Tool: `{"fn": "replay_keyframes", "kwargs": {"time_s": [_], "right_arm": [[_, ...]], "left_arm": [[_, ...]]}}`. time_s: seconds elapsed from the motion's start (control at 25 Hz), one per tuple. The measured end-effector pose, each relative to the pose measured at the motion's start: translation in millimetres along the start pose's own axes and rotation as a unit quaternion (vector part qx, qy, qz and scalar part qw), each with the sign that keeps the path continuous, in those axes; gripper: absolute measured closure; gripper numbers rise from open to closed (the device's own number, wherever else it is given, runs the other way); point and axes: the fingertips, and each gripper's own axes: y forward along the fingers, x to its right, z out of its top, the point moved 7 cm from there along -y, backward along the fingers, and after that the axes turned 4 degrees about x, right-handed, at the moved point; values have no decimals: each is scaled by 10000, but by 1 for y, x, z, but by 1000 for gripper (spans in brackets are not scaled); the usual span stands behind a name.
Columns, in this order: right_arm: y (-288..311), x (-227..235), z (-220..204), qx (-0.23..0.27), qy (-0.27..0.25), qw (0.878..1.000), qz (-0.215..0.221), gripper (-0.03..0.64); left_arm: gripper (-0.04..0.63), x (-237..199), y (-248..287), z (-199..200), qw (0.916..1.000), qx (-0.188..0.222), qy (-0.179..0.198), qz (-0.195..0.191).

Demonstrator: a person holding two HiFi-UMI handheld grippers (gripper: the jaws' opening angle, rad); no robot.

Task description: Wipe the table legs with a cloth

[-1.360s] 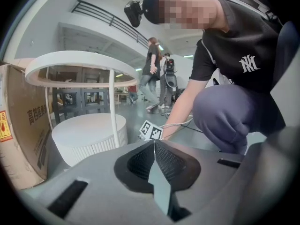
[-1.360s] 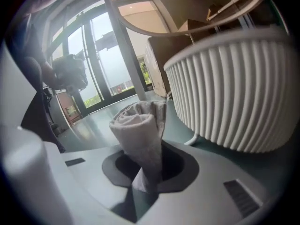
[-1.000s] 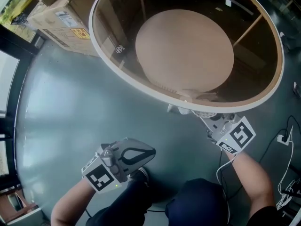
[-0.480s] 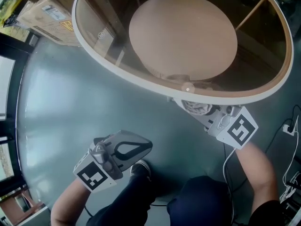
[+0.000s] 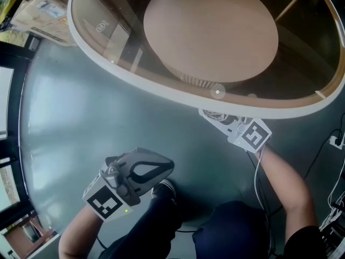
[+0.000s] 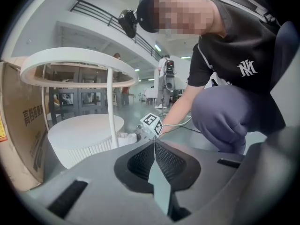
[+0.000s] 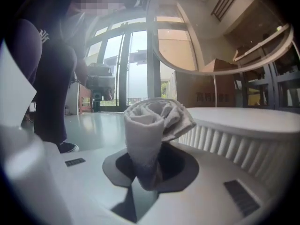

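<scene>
- Now, the round glass-topped table with the white rim (image 5: 156, 88) fills the top of the head view, and its round tan base with a ribbed side (image 5: 210, 31) shows through the glass.
- The right gripper (image 7: 143, 184) is tucked in low under the table's near rim, with only its marker cube end poking out from beneath it.
- Its jaws are pinching a rolled pale grey cloth (image 7: 152, 121), and the roll stands up out of them.
- That cloth sits down by the foot of a thin white table leg (image 6: 111, 107), just beside the ribbed base. I can't tell whether it touches the leg.
- The left gripper (image 6: 154, 153) hangs well clear of the table on the person's side, jaws pressed together with nothing between them.
- The person is crouched, one dark shoe (image 5: 164, 190) just beside the left gripper on the side away from the table.
- A brown cardboard box (image 5: 40, 12) lies off the table's far left edge, on the glossy grey floor (image 5: 70, 134).
</scene>
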Motion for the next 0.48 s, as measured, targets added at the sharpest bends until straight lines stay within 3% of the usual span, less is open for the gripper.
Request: {"fn": "replay_keyframes", "kwargs": {"time_s": [0.24, 0.48], "right_arm": [[16, 2, -59, -675, 230, 9975, -2, 546], [17, 0, -73, -1056, 506, 9929, -194, 546]], "left_arm": [[589, 1, -9, -8, 9999, -65, -60, 121], [589, 13, -15, -4, 9997, -50, -61, 215]]}}
